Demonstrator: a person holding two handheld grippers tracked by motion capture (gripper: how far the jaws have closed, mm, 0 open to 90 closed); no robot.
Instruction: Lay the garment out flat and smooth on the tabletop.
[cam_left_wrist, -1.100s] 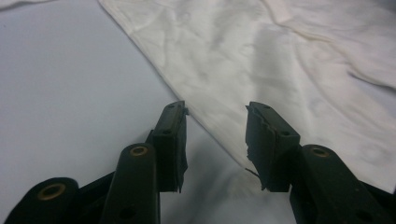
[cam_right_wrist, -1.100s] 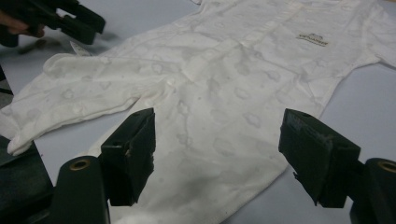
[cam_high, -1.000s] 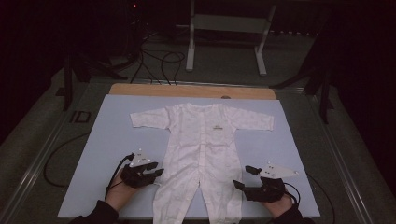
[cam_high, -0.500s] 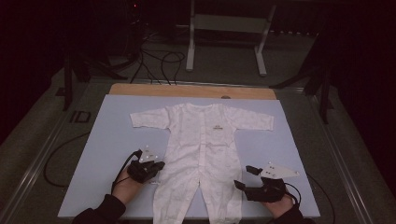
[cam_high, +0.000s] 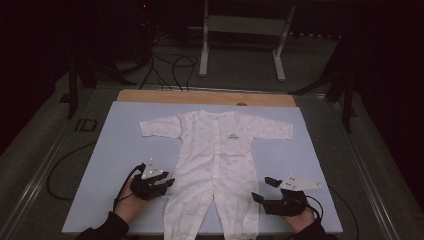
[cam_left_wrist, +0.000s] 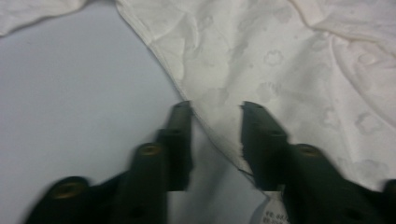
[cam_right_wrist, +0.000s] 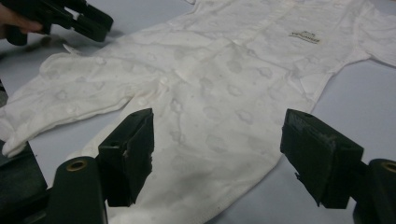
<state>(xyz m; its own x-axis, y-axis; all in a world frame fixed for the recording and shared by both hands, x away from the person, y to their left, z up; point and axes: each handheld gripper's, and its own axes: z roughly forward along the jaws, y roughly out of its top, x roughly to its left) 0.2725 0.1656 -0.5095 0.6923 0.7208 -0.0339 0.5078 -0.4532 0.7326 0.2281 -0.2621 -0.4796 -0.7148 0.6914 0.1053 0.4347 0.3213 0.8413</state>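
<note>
A white baby romper lies flat, front up, on a pale blue mat, sleeves spread and legs toward me. My left gripper rests at the romper's left side by the hip. In the left gripper view its jaws have just been opening and stand apart, with the romper's hem edge running between them, not pressed. My right gripper sits beside the right leg. Its jaws are spread wide with the patterned cloth in front of them. The left gripper also appears far off there.
The mat lies on a wooden table with a strip of bare wood at the back. Beyond it stand a metal frame and loose cables on the floor. A small tag sticks out under the left jaw.
The left hand has shifted slightly at the romper's left edge. The right hand and the romper have stayed where they were.
</note>
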